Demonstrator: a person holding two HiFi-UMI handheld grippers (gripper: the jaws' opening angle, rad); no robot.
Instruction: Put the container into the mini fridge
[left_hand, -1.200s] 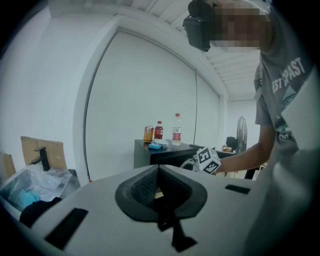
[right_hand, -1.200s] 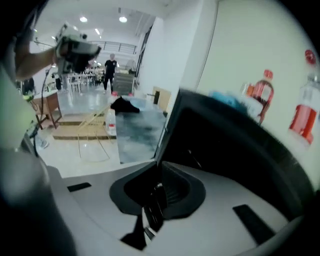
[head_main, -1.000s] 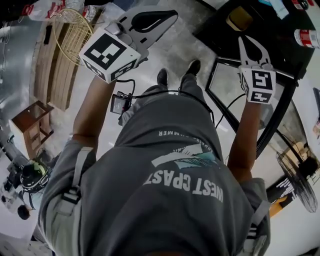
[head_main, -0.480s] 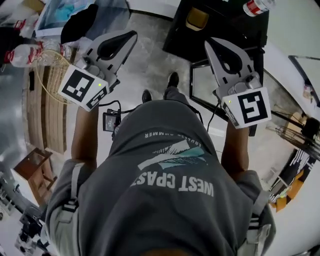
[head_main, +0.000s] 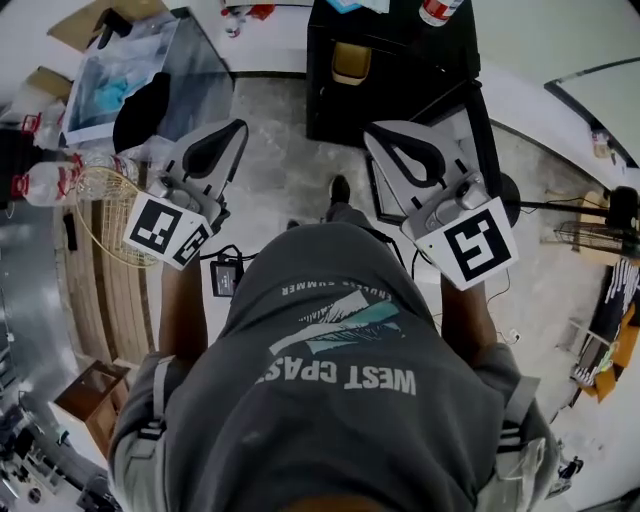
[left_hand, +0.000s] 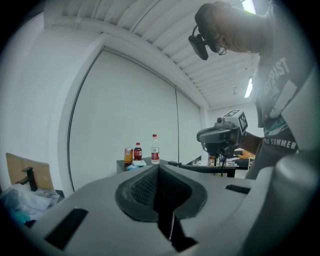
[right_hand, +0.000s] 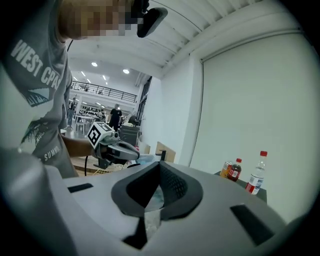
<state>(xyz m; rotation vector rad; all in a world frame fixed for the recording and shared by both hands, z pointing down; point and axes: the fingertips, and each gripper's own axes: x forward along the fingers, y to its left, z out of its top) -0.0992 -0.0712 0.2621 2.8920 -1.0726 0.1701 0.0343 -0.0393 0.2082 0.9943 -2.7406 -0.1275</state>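
Left gripper (left_hand: 159, 167) fingers together, empty. Right gripper (right_hand: 159, 166) fingers just closed, nothing between; clear bottle (right_hand: 257, 175) beyond them, rightward.

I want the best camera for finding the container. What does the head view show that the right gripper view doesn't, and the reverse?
Only the head view: the yellow container and a shoe. Only the right gripper view: ceiling lights and a distant person. Both: the left gripper, shut, and a red-labelled bottle.
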